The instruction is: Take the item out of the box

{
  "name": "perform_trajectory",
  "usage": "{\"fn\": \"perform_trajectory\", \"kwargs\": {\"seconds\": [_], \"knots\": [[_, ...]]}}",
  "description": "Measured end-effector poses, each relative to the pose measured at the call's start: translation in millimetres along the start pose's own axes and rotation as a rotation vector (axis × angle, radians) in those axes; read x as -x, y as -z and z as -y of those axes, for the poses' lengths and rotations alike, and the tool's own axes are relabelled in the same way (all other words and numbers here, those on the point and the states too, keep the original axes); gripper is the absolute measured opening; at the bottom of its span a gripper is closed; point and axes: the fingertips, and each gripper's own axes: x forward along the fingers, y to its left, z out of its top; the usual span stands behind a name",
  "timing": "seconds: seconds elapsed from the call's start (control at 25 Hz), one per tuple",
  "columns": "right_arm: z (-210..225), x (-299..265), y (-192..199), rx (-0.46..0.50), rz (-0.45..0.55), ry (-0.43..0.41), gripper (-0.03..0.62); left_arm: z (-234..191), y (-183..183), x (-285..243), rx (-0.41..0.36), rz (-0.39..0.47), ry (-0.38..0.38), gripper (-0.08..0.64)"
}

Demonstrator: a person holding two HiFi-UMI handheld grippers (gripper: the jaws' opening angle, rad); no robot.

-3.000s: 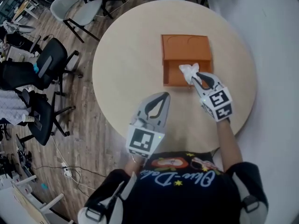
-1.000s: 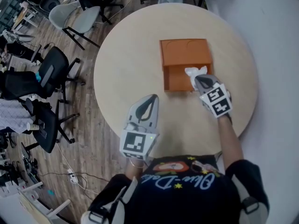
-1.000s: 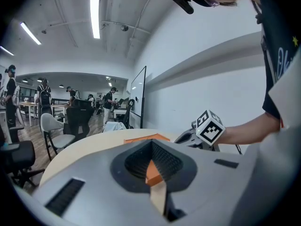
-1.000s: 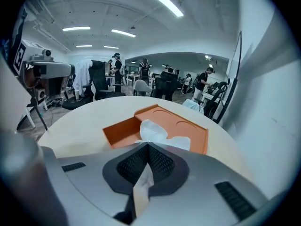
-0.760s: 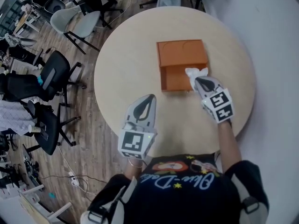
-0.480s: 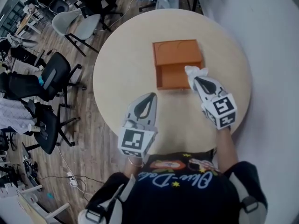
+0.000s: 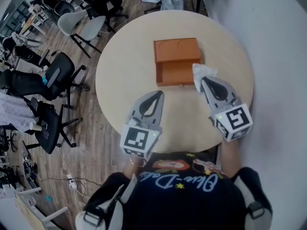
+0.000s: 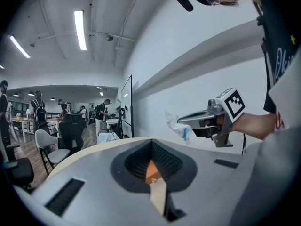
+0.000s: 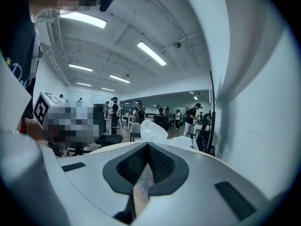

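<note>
Seen from the head view, the round table (image 7: 120, 71) carries an orange box (image 7: 176, 49) near its far edge, the box's near half an open tray. Only this view shows the box whole and both tools at once. Off the table's left edge, office chairs (image 7: 53, 75) stand on a wood floor (image 7: 91, 123). Over the table's right side, the right gripper (image 7: 205, 80) has its tips just off the box's near right corner. It is clenched on a crumpled white plastic packet (image 7: 201, 72), which from this angle overlaps the box's right wall. The left gripper view settles that: the packet hangs in the air, clear of the box, against the white wall (image 8: 197, 74). It shows a teal patch on the packet that the head view does not. Through the slot under the tips it shows only a sliver of orange. Above the table's near edge, the left gripper (image 7: 157, 95) points toward the box, apart from it, jaws pressed together with nothing between. In the right gripper view the packet bulges white just past the closed tips; behind it are people (image 9: 138, 109) standing and strip lights (image 9: 151, 53).
</note>
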Motion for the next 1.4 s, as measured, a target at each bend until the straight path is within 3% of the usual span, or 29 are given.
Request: {"fn": "perform_trajectory", "kwargs": {"seconds": [0.24, 0.6, 1.4], "knots": [[-10, 30, -17, 0.007, 0.066, -0.007, -0.002, 17, -6, 8, 0.002, 0.014, 0.015, -0.015], [-29, 61, -28, -0.018, 0.087, -0.025, -0.002, 38, -12, 21, -0.016, 0.025, 0.016, -0.015], [-34, 63, -30, -0.013, 0.096, -0.048, -0.002, 36, -11, 28, -0.022, 0.029, -0.015, -0.015]]}}
